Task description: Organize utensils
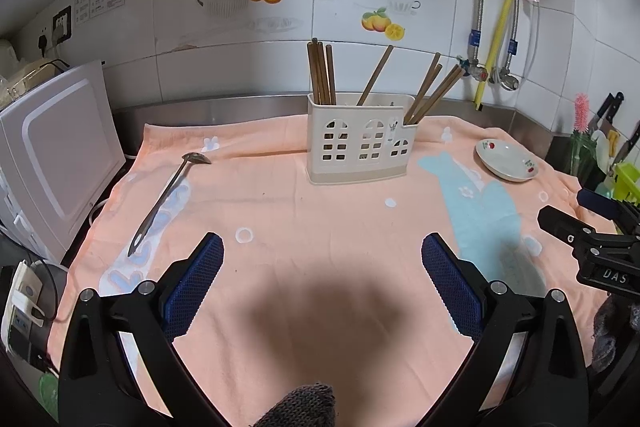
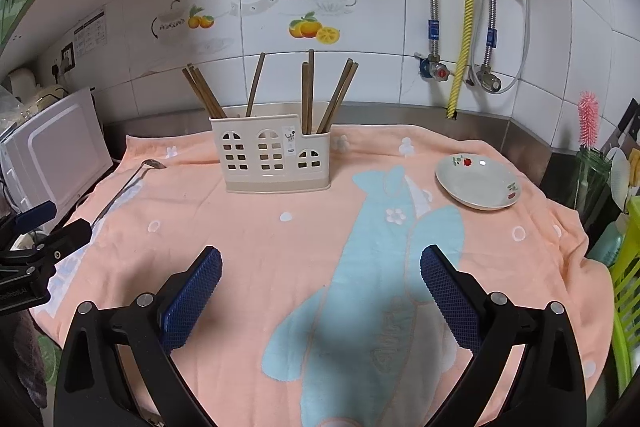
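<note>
Left tongs (image 1: pixel 322 283) gaping, right tongs (image 2: pixel 320 285) gaping — both empty, ladle (image 1: pixel 168 199) full-length only from left.

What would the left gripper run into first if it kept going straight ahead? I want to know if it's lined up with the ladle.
Probably the utensil holder, though depth is uncertain. The left gripper is open and empty above the towel; the ladle lies left of its line.

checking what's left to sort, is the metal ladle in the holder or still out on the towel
Out. The metal ladle lies flat on the peach towel, left of the white utensil holder, which holds only chopsticks.
</note>
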`<state>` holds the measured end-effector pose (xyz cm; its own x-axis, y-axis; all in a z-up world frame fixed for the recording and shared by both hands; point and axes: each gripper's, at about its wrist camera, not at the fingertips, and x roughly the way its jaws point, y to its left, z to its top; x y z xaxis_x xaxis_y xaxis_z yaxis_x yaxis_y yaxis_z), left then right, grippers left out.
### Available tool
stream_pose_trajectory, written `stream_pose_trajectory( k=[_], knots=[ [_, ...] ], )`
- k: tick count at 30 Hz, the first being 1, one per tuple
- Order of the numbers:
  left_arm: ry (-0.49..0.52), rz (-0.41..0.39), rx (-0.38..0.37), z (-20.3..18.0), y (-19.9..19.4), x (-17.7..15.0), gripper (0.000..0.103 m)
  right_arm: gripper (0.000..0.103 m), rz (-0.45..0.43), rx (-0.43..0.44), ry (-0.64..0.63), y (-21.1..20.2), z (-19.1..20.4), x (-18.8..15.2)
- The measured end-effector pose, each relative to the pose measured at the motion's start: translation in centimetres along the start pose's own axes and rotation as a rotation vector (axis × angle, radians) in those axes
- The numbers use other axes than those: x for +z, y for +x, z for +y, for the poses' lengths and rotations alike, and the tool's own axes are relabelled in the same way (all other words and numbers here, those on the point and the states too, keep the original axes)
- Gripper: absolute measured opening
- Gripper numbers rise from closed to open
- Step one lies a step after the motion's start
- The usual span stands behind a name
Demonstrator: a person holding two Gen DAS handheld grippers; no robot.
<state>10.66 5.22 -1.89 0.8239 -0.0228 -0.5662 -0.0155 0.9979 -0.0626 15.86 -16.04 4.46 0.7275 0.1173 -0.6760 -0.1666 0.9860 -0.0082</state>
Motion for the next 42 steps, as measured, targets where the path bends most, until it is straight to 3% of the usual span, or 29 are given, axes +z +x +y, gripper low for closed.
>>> stream_pose_trajectory(
  k=[42],
  knots=[
    [-0.005,0.027,0.002,-0.05,0.4,-0.46,0.098,0.096,0.01,0.005,-0.01,-0.05,0.52,0.16]
  ],
)
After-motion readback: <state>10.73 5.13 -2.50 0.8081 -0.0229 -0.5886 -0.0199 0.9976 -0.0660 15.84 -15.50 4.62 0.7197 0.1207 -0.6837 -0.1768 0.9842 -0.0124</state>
